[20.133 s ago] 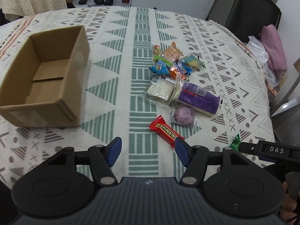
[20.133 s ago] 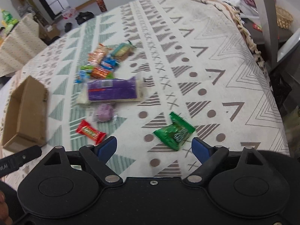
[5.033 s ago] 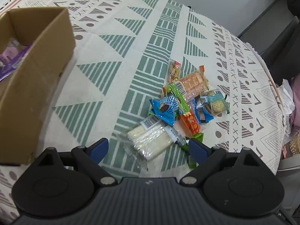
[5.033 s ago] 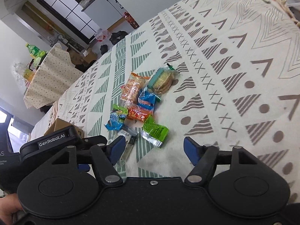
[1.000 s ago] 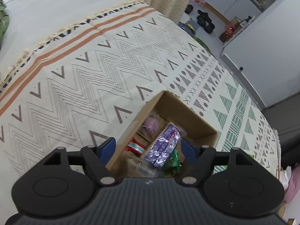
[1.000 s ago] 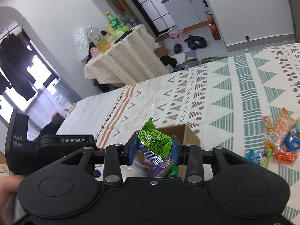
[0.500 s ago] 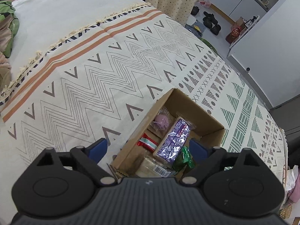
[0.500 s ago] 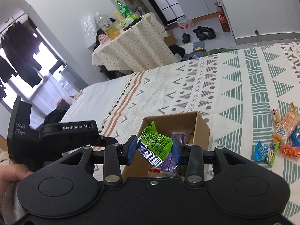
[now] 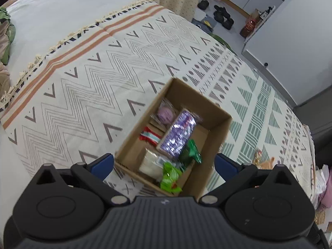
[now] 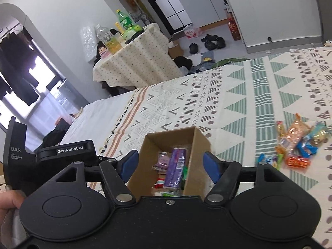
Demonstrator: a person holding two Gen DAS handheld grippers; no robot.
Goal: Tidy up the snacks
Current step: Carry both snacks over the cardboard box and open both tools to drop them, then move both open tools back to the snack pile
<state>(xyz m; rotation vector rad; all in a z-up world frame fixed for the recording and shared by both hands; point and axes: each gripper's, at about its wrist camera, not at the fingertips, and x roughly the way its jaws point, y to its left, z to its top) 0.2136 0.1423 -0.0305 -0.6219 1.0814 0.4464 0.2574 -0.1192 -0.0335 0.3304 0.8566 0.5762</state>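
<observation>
An open cardboard box (image 9: 220, 124) stands on the patterned cover. It holds a purple pack (image 9: 178, 132), a pink round snack (image 9: 165, 113), a red bar (image 9: 150, 137), a white pack (image 9: 150, 162), a dark green packet (image 9: 192, 152) and a light green packet (image 9: 170, 178). My left gripper (image 9: 164, 165) hangs above the box, its jaws opening with nothing between them. My right gripper (image 10: 170, 165) is over the box (image 10: 199, 141) too, jaws opening and empty. Several loose snacks (image 10: 296, 145) lie in a pile to the right.
The patterned cover (image 9: 83, 83) ends in a fringed edge at the left, with plain white sheet beyond. A skirted side table with bottles (image 10: 132, 58) and shoes (image 10: 213, 41) are past the bed. A hand (image 10: 8, 199) holds the left gripper's body (image 10: 62, 151).
The right gripper has let go of the light green packet, which now lies in the box. Both grippers' jaws have spread wider. The left view has drawn back from the box.
</observation>
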